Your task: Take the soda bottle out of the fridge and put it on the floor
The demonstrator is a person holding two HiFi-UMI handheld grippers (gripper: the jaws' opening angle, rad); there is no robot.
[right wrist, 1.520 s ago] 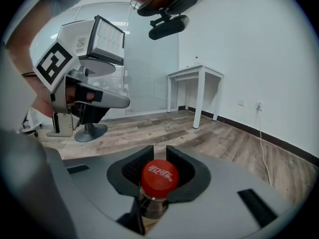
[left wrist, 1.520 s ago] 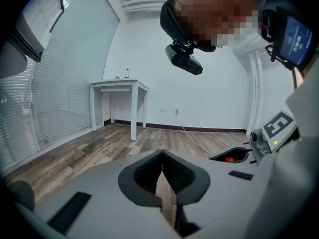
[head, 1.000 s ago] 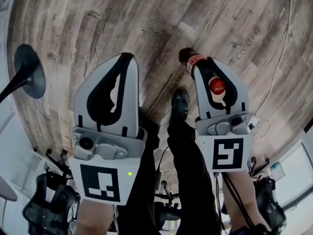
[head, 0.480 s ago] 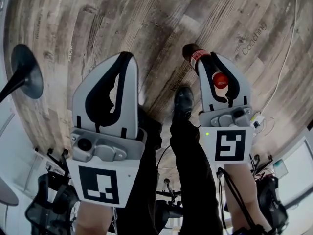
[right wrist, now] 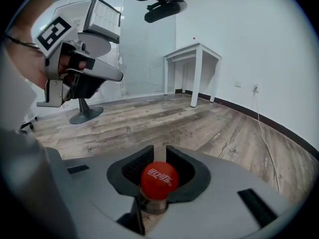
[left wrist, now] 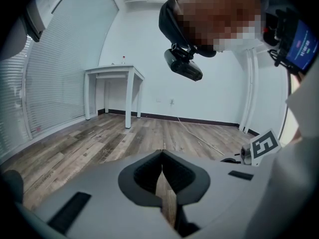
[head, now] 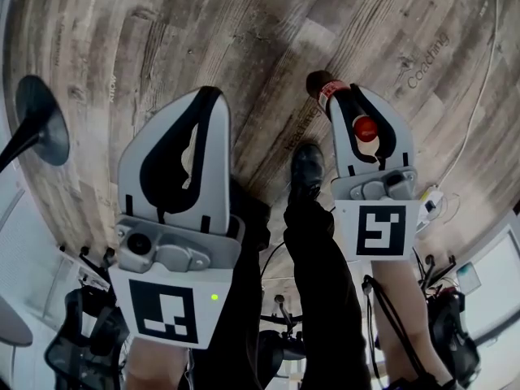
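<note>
The soda bottle (head: 363, 126) has a red cap and dark contents; it hangs by its neck in my right gripper (head: 360, 96), whose jaws are shut on it just below the cap. Its dark body (head: 318, 84) with the red label pokes out beyond the fingertips, over the wooden floor. In the right gripper view the red cap (right wrist: 159, 180) sits between the dark pads of the right gripper (right wrist: 159, 156). My left gripper (head: 210, 96) is held at the left, shut with nothing in it; its pads meet in the left gripper view (left wrist: 162, 156).
Wood-plank floor (head: 203, 31) lies below. A black round chair base (head: 42, 119) stands at the left. The person's dark shoe (head: 307, 167) and trouser legs are between the grippers. A white cable (head: 479, 96) runs along the right. A white table (right wrist: 194, 59) stands by the wall.
Both grippers have sunk a little toward the floor. The right gripper with the bottle has shifted slightly right in the head view. The grip on the bottle is unchanged.
</note>
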